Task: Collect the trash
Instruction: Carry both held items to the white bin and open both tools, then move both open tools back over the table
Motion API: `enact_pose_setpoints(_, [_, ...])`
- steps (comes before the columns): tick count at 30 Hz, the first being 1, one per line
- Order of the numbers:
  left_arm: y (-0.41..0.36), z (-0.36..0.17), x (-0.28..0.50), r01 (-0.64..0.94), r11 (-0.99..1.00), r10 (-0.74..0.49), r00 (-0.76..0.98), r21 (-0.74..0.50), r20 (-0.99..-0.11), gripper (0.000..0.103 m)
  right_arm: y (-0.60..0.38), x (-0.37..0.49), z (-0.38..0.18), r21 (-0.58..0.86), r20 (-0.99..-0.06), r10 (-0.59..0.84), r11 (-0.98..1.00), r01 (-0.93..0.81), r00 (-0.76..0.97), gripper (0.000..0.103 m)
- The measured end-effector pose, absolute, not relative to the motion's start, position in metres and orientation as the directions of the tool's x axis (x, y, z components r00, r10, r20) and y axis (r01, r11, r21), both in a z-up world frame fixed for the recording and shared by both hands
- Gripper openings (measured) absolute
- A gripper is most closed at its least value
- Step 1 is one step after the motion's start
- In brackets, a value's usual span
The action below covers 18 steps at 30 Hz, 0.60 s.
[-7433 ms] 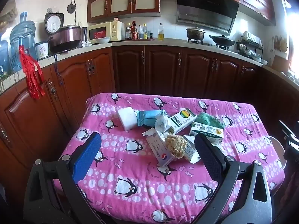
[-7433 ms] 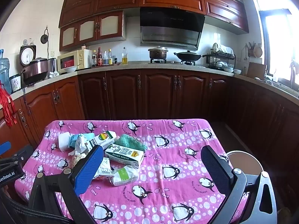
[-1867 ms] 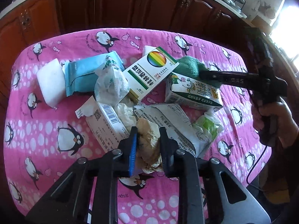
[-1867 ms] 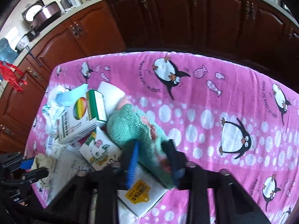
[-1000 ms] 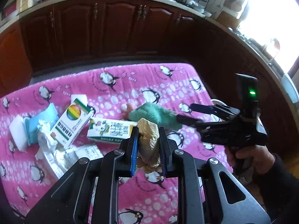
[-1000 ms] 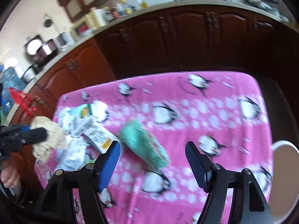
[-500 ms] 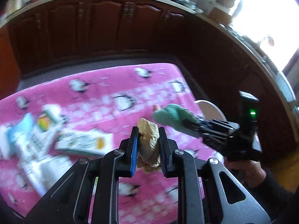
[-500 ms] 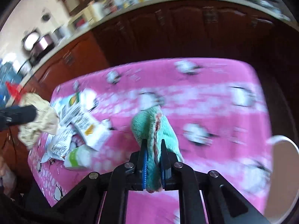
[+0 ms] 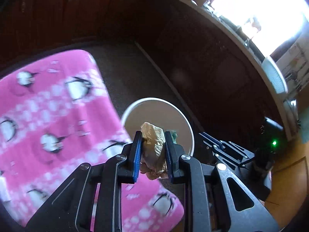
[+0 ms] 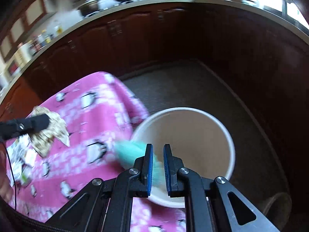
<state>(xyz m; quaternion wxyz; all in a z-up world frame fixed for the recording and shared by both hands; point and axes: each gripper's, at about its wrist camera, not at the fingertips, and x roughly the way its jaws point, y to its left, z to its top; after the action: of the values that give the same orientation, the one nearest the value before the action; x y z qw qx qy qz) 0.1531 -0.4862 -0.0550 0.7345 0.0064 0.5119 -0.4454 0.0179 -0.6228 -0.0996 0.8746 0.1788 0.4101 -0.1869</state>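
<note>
My left gripper is shut on a crumpled beige paper wad and holds it in the air just before the rim of a white round bin that stands on the floor beside the table. My right gripper is shut on a teal cloth, which hangs out to the left over the bin's near left rim. The wad and the left gripper's fingers show at the left of the right wrist view. The right gripper lies right of the bin in the left wrist view.
The table under a pink penguin cloth fills the left; its corner touches the bin. Remaining cartons and wrappers lie at its far left. Dark wooden cabinets ring the grey floor.
Both grippers have swung right, away from the trash pile to the bin beside the table. The left still holds the wad, the right still holds the teal cloth, now at the bin's rim.
</note>
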Motion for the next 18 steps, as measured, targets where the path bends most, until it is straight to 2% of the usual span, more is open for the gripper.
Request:
enact_pose_setpoints(3, [-0.506, -0.071, 0.155, 0.641, 0.588, -0.661, 0.030, -0.493, -0.750, 0.019, -0.645, 0.015, -0.111, 0.183, -0.797, -0.173, 0.844, 0.503, 0.579, 0.010])
enact_pose_setpoints(5, [-0.514, -0.077, 0.155, 0.649, 0.590, -0.655, 0.035, -0.481, -0.755, 0.028, -0.651, 0.007, -0.114, 0.198, -0.796, -0.178, 0.826, 0.528, 0.578, 0.013])
enact_pose_setpoints(7, [-0.523, -0.082, 0.152, 0.673, 0.605, -0.624, 0.068, -0.426, -0.779, 0.046, -0.653, -0.002, -0.114, 0.225, -0.783, -0.172, 0.817, 0.531, 0.597, 0.036])
enact_pose_setpoints(8, [-0.526, -0.084, 0.152, 0.682, 0.602, -0.621, 0.074, -0.415, -0.780, 0.050, -0.652, -0.003, -0.115, 0.227, -0.777, -0.175, 0.817, 0.529, 0.605, 0.054])
enact_pose_setpoints(9, [-0.529, -0.087, 0.151, 0.693, 0.584, -0.630, 0.060, -0.422, -0.774, 0.062, -0.648, -0.002, -0.116, 0.220, -0.771, -0.186, 0.819, 0.530, 0.609, 0.064])
enact_pose_setpoints(10, [-0.531, -0.091, 0.152, 0.695, 0.570, -0.638, 0.036, -0.439, -0.770, 0.068, -0.646, -0.004, -0.115, 0.207, -0.765, -0.201, 0.823, 0.529, 0.612, 0.064])
enact_pose_setpoints(14, [-0.526, -0.093, 0.154, 0.685, 0.584, -0.621, 0.033, -0.435, -0.783, 0.068, -0.644, -0.007, -0.116, 0.202, -0.773, -0.206, 0.817, 0.540, 0.600, 0.065])
enact_pose_setpoints(18, [-0.484, -0.072, 0.157, 0.681, 0.615, -0.615, 0.099, -0.397, -0.783, 0.068, -0.642, -0.007, -0.115, 0.211, -0.782, -0.207, 0.799, 0.563, 0.588, 0.073])
